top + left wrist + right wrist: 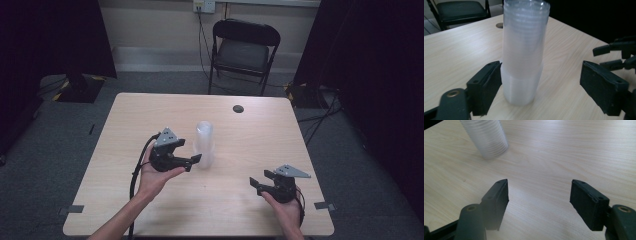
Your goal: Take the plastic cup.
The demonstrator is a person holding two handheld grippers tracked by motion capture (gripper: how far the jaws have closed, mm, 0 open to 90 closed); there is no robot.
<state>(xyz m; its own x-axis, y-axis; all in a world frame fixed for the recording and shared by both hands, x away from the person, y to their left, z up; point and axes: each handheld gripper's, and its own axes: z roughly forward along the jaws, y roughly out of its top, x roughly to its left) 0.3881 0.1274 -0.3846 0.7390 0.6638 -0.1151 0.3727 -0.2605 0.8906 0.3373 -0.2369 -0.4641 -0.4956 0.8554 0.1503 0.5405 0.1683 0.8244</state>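
Note:
A tall stack of translucent plastic cups [204,142] stands upright near the middle of the wooden table [150,110]. My left gripper [192,151] is open, its jaws on either side of the stack's base. In the left gripper view the cup stack [524,55] sits close against the left jaw, with a wide gap to the other jaw of the left gripper [541,87]. My right gripper [260,179] is open and empty, low over the table's front right. In the right gripper view, the right gripper [539,200] faces bare wood, the cup stack [486,137] farther off.
A small dark round disc [238,108] lies on the table's far side. A black folding chair [245,50] stands behind the table, with cables and dark curtains to both sides. The right gripper [619,52] appears at the edge of the left gripper view.

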